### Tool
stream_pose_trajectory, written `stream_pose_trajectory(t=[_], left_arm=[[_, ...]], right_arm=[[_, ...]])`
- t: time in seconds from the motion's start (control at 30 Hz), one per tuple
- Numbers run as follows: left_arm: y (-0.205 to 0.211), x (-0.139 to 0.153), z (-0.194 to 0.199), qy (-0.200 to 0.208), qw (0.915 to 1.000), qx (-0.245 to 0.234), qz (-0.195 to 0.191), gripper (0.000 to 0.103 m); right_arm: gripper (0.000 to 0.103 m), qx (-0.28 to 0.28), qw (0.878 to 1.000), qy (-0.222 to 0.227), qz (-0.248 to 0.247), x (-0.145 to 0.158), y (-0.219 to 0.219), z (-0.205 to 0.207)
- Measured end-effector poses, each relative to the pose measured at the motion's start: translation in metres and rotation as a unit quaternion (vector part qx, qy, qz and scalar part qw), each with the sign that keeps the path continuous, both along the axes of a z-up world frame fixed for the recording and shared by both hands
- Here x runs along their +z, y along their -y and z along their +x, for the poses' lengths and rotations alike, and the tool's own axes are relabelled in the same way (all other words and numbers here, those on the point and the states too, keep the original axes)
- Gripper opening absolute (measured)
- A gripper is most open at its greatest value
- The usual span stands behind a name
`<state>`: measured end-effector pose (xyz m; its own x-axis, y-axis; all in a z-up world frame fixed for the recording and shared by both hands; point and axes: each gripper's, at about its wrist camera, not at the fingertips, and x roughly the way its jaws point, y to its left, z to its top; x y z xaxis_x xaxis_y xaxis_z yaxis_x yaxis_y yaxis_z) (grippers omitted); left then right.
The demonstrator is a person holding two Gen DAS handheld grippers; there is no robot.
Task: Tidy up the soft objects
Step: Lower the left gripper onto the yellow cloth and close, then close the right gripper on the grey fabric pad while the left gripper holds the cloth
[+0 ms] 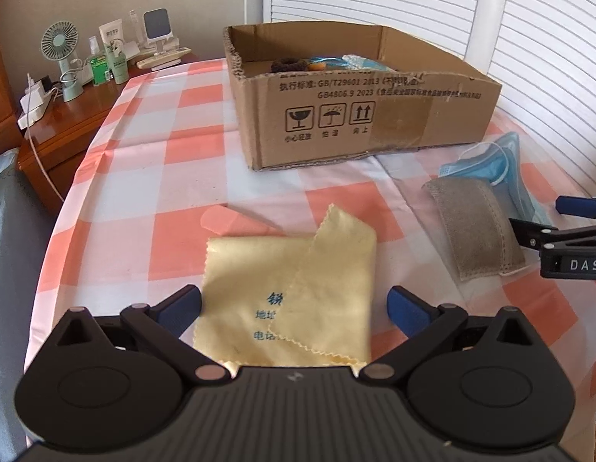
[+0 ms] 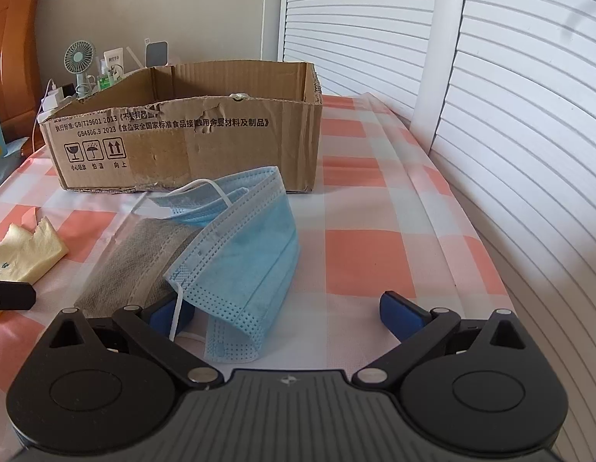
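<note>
We are holding our left gripper (image 1: 294, 310) low over the yellow cloth (image 1: 290, 288), jaws spread wide so that the cloth lies between the two blue pads; nothing is gripped yet, and the cloth is lying flat on the checked tablecloth (image 1: 151, 161) with one corner folded over, which we judge gives an edge to pinch. Our right gripper (image 2: 286, 313) is likewise hanging with its jaws apart, straddling the near end of the blue face mask (image 2: 244, 254), whose ear loop (image 2: 178, 315) is draping across the left pad without being clamped. The mask is resting partly on the grey mask (image 2: 136, 261) beside it, so lifting the blue one first seems sensible. Beyond both sits the cardboard box (image 1: 375, 115), open at the top and already holding a dark hair tie (image 1: 288, 64) and some blue items, so we are taking it as the place where the soft things are being gathered. A bedside cabinet (image 1: 67, 131) with a small fan (image 1: 61, 44) stands well apart, off the table's far left.
</note>
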<state>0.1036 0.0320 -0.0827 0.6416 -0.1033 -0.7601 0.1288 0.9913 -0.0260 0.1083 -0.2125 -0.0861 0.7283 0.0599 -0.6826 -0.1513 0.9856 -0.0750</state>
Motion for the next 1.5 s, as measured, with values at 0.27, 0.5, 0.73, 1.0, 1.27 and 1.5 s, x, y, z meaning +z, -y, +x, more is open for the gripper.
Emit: stream_pose_trajectory(t=[0.27, 0.5, 0.73, 1.0, 1.27, 1.5], left_arm=[[0.008, 0.005, -0.004, 0.029, 0.9991, -0.031, -0.004, 0.051], [-0.004, 0.006, -0.006, 0.036, 0.9988, -0.028, -0.016, 0.023], [-0.013, 0.006, -0.008, 0.036, 0.9982, -0.037, -0.03, 0.021], [-0.022, 0.006, -0.013, 0.038, 0.9979, -0.044, -0.03, 0.022], [-0.033, 0.005, -0.014, 0.039, 0.998, -0.037, -0.032, 0.022], [-0.034, 0.005, -0.014, 0.04, 0.9979, -0.039, -0.034, 0.022]], right_arm=[[0.103, 0.01, 1.0, 0.001, -0.003, 0.001, -0.001, -0.003], [0.103, 0.022, 1.0, -0.009, -0.021, 0.007, -0.006, -0.005], [0.103, 0.037, 0.999, 0.017, -0.019, 0.032, -0.012, -0.018], [0.101, 0.103, 0.994, 0.039, -0.016, 0.055, -0.046, -0.025], [0.088, 0.146, 0.989, -0.026, -0.001, 0.034, -0.081, -0.011], [0.086, 0.117, 0.991, -0.063, 0.02, 0.019, -0.075, 0.003]])
